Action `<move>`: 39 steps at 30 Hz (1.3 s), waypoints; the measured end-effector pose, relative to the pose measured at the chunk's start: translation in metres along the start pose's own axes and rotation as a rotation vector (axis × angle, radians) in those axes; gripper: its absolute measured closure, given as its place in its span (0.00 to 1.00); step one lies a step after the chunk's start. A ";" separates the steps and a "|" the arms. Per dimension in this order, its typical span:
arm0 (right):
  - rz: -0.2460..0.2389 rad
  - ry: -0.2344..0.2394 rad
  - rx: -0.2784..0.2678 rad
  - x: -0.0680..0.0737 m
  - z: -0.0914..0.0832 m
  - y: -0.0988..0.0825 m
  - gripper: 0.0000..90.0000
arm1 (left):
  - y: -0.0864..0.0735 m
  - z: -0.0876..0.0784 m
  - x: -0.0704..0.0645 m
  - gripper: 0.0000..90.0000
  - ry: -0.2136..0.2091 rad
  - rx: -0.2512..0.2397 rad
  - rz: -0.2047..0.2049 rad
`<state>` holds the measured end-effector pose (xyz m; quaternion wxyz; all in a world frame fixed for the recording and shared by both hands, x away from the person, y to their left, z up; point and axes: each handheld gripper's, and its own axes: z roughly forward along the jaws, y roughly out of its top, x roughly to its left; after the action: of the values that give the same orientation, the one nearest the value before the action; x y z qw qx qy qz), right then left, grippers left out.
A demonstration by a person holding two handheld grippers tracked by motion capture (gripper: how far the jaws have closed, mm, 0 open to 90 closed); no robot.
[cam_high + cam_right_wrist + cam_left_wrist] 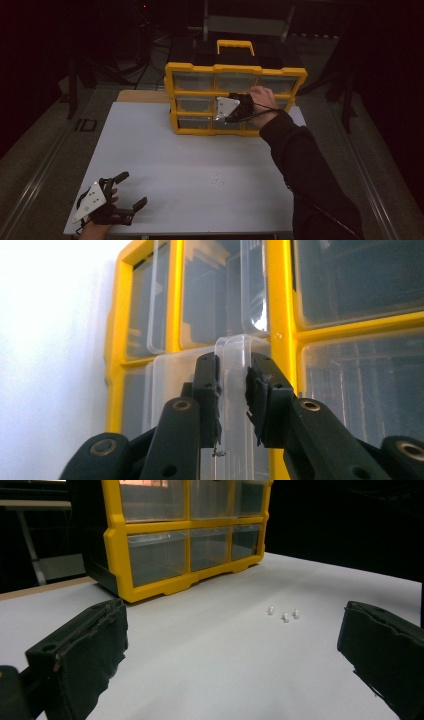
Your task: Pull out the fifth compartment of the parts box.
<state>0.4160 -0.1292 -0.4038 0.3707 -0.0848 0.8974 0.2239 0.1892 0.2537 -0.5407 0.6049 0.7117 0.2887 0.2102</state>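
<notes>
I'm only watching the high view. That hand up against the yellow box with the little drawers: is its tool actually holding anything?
Observer: Yes. The right gripper view shows the right gripper with its jaws pinched on a drawer's clear handle in the yellow organizer.
Operator: And those faint specks on the table?
Observer: In the left gripper view they are three small white pieces, lying close together.
Operator: Is the other tool near them?
Observer: The left gripper has its jaws wide open with nothing between them. The pieces lie farther ahead, untouched.
</notes>
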 end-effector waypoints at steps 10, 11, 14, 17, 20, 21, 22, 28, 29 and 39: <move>-0.016 0.032 -0.014 0.011 -0.016 0.005 0.84 | 0.000 0.000 0.000 0.00 0.002 0.000 0.004; -0.013 0.033 -0.013 0.012 -0.018 0.005 0.84 | 0.001 0.000 0.000 0.00 0.002 0.000 0.005; -0.016 0.036 -0.019 0.016 -0.022 0.005 0.84 | 0.001 0.000 -0.001 0.00 0.002 -0.002 0.007; -0.020 0.044 -0.028 0.019 -0.025 0.007 0.84 | 0.001 0.000 -0.001 0.00 0.002 -0.005 0.006; -0.014 0.053 -0.027 0.022 -0.028 0.008 0.84 | 0.001 0.000 -0.001 0.00 0.002 -0.005 0.006; -0.015 0.057 -0.030 0.023 -0.029 0.009 0.84 | 0.001 0.000 -0.001 0.00 0.002 -0.006 0.006; -0.013 0.058 -0.031 0.023 -0.030 0.009 0.84 | 0.001 0.000 -0.001 0.00 0.002 -0.006 0.006; 0.000 0.065 -0.033 0.028 -0.034 0.012 0.84 | 0.001 0.001 -0.001 0.00 0.001 -0.007 0.004; 0.000 0.065 -0.031 0.029 -0.034 0.012 0.84 | 0.001 0.001 -0.001 0.00 0.002 -0.007 0.004; 0.013 0.089 -0.032 0.032 -0.041 0.015 0.84 | 0.001 0.001 -0.001 0.00 -0.001 -0.009 0.002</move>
<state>0.3625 -0.1344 -0.3952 0.3276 -0.0946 0.9098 0.2367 0.1895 0.2527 -0.5396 0.6080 0.7094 0.2866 0.2120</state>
